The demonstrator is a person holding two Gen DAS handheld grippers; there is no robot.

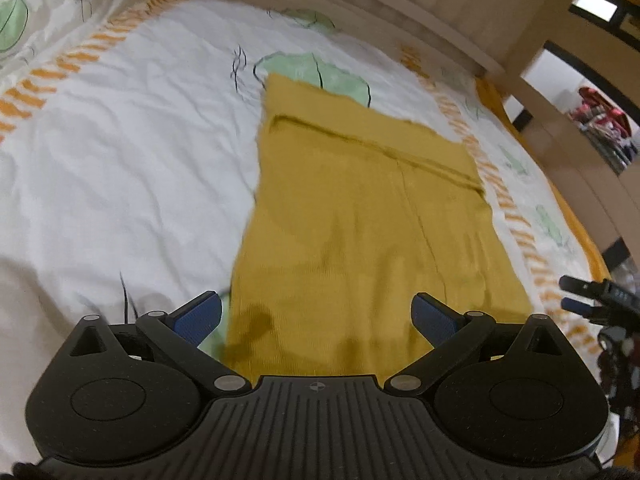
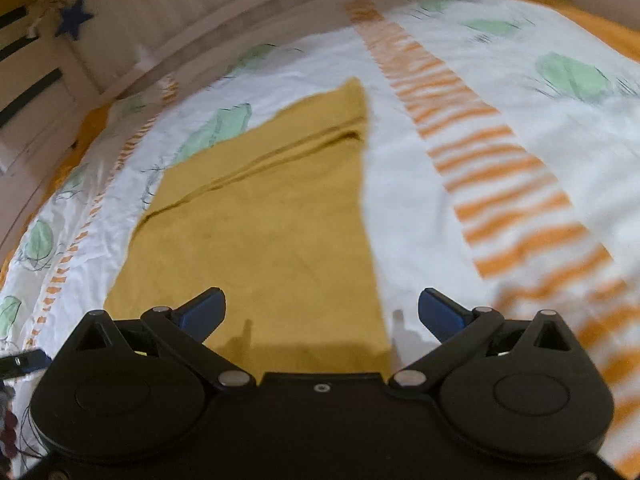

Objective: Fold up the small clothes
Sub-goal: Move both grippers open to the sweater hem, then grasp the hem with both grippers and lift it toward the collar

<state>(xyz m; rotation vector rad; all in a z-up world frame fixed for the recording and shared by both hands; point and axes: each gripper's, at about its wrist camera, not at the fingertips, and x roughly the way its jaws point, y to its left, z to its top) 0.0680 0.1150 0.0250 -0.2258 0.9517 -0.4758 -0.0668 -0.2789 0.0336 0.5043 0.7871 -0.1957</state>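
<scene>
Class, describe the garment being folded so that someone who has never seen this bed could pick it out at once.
Start with the bed, covered by a white sheet printed with green leaves and orange dashed stripes. In its middle lies the mustard-yellow garment, flat, with a fold line across its far part. It is the only plain, solid-coloured cloth lying on the patterned sheet.

Each hand-held gripper, left and right, has a matte black body with two round side housings, silver pivot pins and blue ribbed finger pads. The left body is ridged, with a small crosshair mark.
</scene>
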